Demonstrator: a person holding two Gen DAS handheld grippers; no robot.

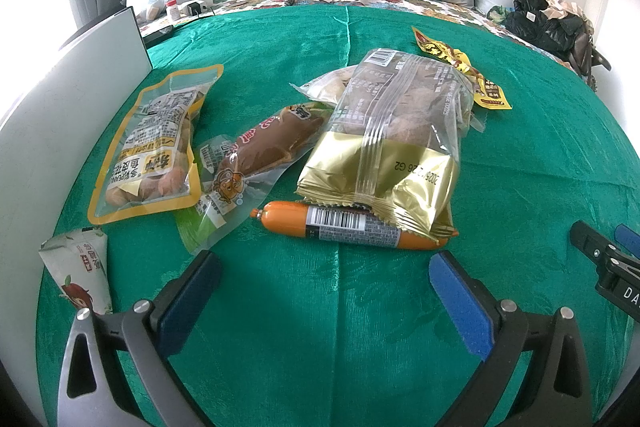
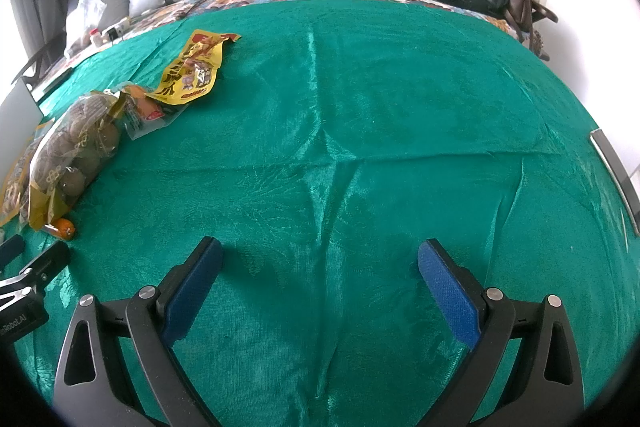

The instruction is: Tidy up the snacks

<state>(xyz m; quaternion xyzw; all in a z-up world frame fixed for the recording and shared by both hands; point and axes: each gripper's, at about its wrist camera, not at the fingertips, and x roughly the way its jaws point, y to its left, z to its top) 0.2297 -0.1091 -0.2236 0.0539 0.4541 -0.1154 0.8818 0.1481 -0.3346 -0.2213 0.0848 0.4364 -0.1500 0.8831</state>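
- Snacks: sausage point(image 1: 352, 227), gold bag point(image 1: 384, 147), peanut pack point(image 1: 152, 147) lie in a loose heap on the green bed cover point(image 1: 320, 327); sorting looks unstarted.
- Left gripper point(image 1: 324, 283): fingers apart, empty, just short of the sausage.
- Right gripper point(image 2: 320, 279): fingers apart, empty, over bare cover.

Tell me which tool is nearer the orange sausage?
Left. The left tool sits just short of the orange sausage; the right tool is off to its right.
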